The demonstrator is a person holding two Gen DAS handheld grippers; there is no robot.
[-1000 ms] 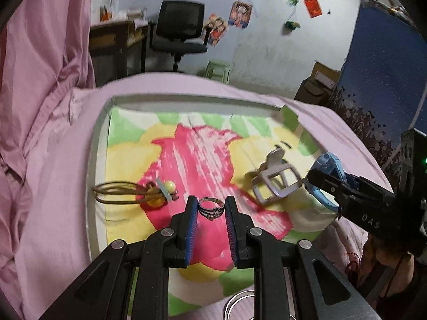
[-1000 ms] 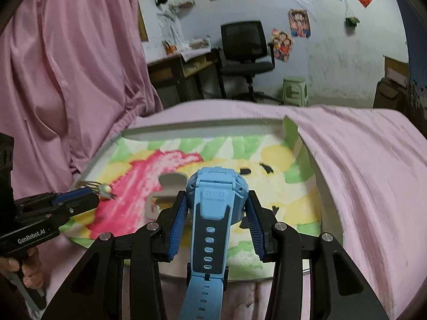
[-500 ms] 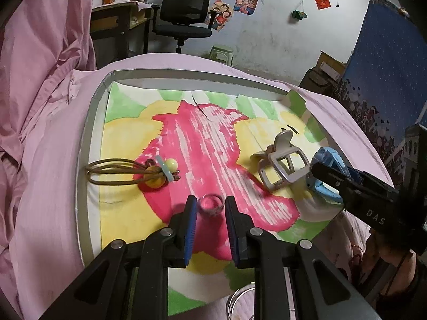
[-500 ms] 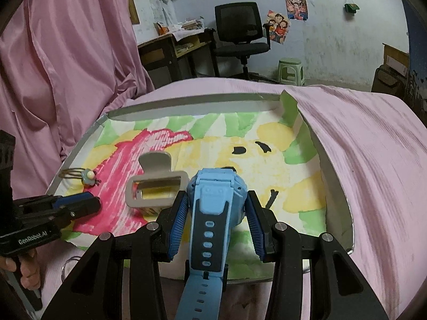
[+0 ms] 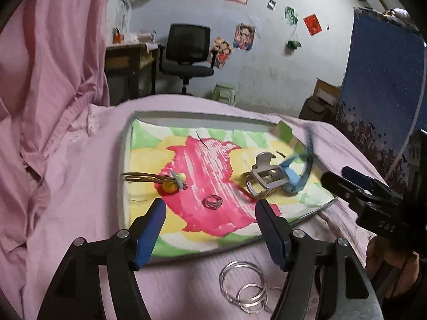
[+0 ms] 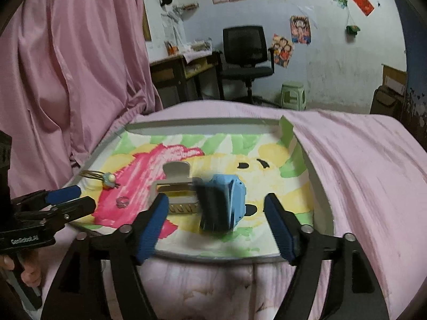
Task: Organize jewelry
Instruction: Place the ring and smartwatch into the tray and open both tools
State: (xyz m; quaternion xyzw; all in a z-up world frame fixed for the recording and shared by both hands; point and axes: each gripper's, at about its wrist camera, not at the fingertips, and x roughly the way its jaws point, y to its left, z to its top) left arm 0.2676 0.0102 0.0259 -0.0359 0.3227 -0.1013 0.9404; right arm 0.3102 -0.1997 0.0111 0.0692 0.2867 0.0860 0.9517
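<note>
Left wrist view
Your left gripper (image 5: 210, 208): fingers (image 5: 153, 224) have just been spreading and stand released, low in the frame; nothing pressed between them.
Ring (image 5: 212, 202): lies flat on the pink patch of the tray (image 5: 125, 160), centre frame, just ahead of the gap between your fingers, touching neither.
Hair tie (image 5: 149, 178): centre left; its long axis runs left to right, loops toward the left rim, beads at the right end.
Hair clip (image 5: 265, 177): centre right; grey, long axis slanting from lower left to upper right.
Watch (image 5: 296, 178): blue, blurred, touching the clip's right end; strap arcs up toward the upper right.
Bangles (image 5: 242, 285): clear hoops on the pink bedsheet (image 5: 66, 200), bottom centre, outside the tray.
Your right gripper (image 5: 347, 178): enters from the right edge, just beside the watch.

Right wrist view
Your right gripper (image 6: 216, 208): fingers (image 6: 152, 221) have just been spreading and are released; the watch (image 6: 226, 202) sits between them, clear of both pads, blurred, dark strap toward you.
Hair clip (image 6: 176, 186): just left of the watch, overlapping it; whether they touch here you cannot tell.
Your left gripper (image 6: 72, 200): at the left edge, fingers apart, pointing right toward the ring (image 6: 122, 201).
</note>
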